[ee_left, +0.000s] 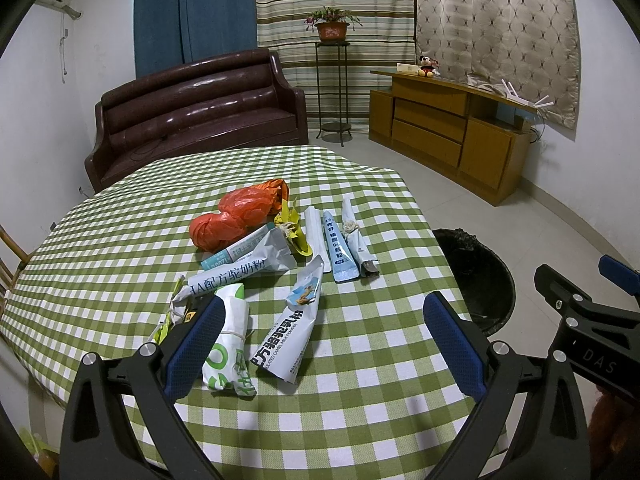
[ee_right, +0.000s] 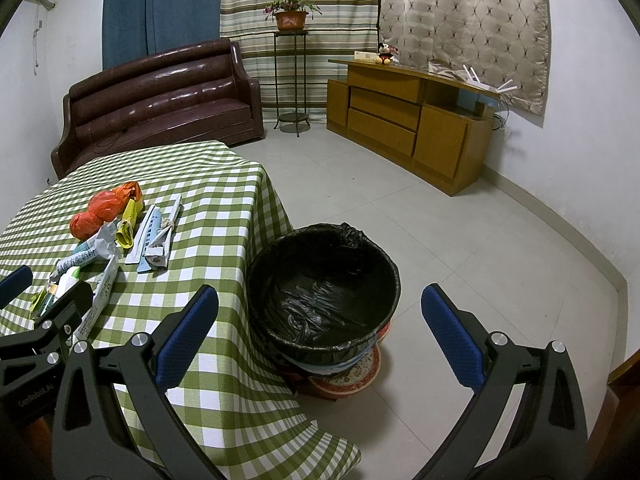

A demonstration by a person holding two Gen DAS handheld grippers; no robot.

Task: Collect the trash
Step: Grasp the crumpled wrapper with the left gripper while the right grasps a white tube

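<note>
Several pieces of trash lie on the green checked tablecloth: a crumpled orange bag, a yellow wrapper, a blue tube, white milk-powder sachets and a green-and-white wrapper. My left gripper hovers open just above the near sachets, holding nothing. My right gripper is open and empty over the black-lined trash bin, which stands on the floor beside the table's right edge. The same trash pile shows at the left of the right wrist view.
A brown leather sofa stands behind the table. A wooden cabinet runs along the right wall, and a plant stand is by the curtains. Tiled floor stretches right of the bin.
</note>
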